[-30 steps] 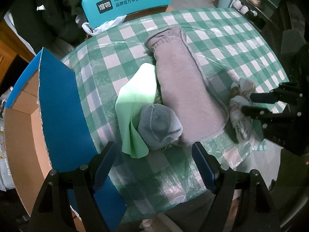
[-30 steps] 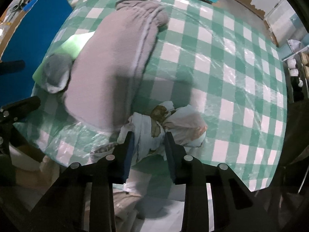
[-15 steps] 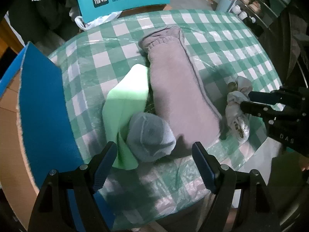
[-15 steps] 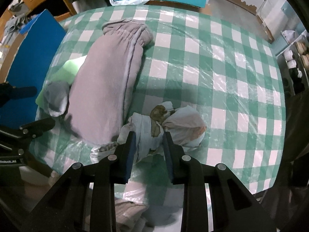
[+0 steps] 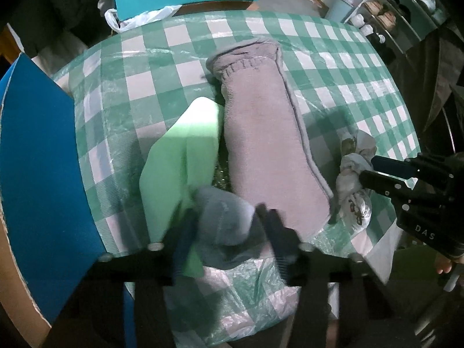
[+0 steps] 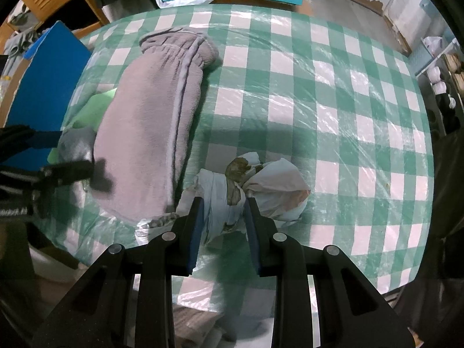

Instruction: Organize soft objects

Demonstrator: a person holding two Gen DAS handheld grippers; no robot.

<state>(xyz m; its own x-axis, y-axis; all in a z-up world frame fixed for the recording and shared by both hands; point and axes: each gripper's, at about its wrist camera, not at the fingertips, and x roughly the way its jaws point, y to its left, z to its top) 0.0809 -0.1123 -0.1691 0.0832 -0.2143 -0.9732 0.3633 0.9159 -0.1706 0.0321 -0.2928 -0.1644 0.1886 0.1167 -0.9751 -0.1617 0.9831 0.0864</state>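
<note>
Grey sock ball (image 5: 224, 217), at the table's (image 5: 333, 66) near edge beside the green cloth (image 5: 185, 156), sits clamped in the left gripper (image 5: 226, 223); the right gripper (image 6: 223, 217) pinches the white patterned bundle (image 6: 261, 185). Grasp step; lifting toward the box (image 5: 37, 159) likely follows.

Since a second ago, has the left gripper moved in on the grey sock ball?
Yes. The left gripper has come forward and narrowed: its fingers, wide apart and short of the grey sock ball before, now flank it beside the green cloth.

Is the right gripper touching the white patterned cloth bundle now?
Touching. In the right wrist view both fingers of the right gripper press against the white patterned cloth bundle, with no gap on either side.
</note>
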